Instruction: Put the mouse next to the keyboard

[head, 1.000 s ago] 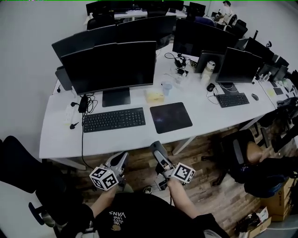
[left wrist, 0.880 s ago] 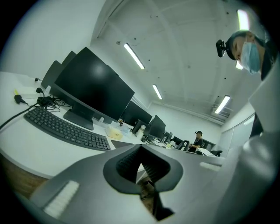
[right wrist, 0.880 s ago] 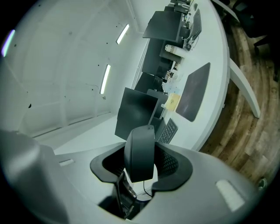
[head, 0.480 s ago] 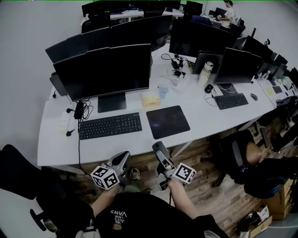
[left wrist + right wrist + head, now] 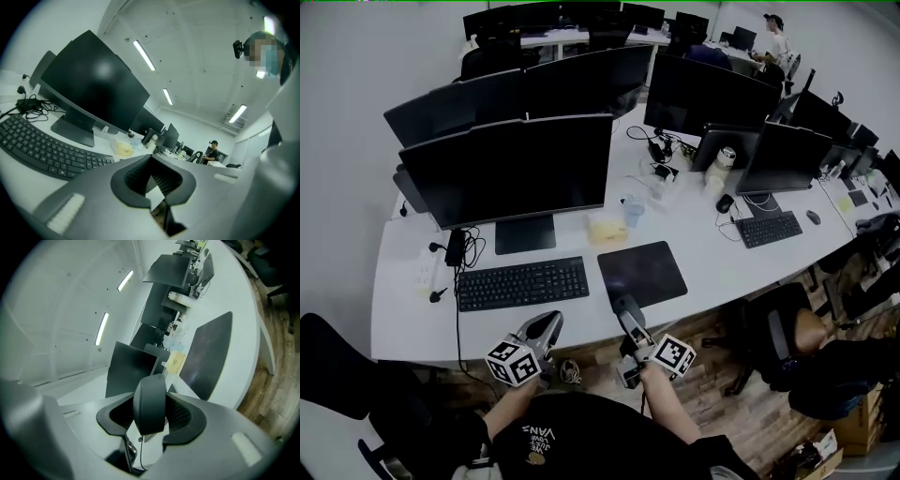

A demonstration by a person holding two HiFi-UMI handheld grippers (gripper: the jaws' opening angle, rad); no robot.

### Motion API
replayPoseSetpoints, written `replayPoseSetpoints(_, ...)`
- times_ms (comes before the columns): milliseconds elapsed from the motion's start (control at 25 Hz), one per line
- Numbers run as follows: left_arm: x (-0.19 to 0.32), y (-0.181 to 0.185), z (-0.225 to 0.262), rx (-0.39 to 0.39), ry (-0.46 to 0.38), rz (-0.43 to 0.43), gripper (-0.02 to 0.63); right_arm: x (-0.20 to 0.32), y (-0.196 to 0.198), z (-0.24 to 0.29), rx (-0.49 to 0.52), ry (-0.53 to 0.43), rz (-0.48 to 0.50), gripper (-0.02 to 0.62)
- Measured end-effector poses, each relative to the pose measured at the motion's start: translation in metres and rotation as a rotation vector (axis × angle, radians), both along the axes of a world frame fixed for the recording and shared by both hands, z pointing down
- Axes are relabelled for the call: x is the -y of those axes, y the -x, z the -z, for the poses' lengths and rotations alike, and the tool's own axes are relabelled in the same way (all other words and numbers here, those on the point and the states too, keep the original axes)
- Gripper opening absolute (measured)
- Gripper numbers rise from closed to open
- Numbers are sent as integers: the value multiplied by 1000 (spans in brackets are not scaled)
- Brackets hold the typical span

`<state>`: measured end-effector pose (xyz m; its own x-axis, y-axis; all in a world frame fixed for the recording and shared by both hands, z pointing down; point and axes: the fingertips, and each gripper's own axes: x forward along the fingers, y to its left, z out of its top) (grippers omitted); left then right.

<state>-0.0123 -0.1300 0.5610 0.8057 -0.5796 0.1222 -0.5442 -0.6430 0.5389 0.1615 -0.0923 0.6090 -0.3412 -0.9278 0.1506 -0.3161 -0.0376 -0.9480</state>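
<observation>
Right gripper [image 5: 627,312] jaws clamp the mouse [image 5: 150,401] by its two sides. Left gripper [image 5: 151,176] jaws sit closed, nothing in them. We see the worktop [image 5: 712,253] just ahead and the keyboard [image 5: 522,283] on it. The mouse hangs at the worktop's near edge. We judge it light, stiff, slick-shelled. A mid-body side grip suits it; mind the cable [image 5: 133,446].

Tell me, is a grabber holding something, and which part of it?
The right gripper pinches the black mouse by its two long sides. The left gripper holds nothing.
</observation>
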Motion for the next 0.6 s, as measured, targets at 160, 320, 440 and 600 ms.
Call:
replayPoseSetpoints(160,34,9,-3,-3,4,11,2,41,0,-9,-18,-16,9,179)
replayPoseSetpoints(320,65,18,-5,-3,7,6,2,77,1,-18,-47,2,-3,179)
replayPoseSetpoints(440,85,23,-9,-5,9,-8,2,99,2,-28,-73,21,-8,179)
replayPoseSetpoints(600,110,30,-16,2,12,-16,2,123,2,-41,-109,53,1,179)
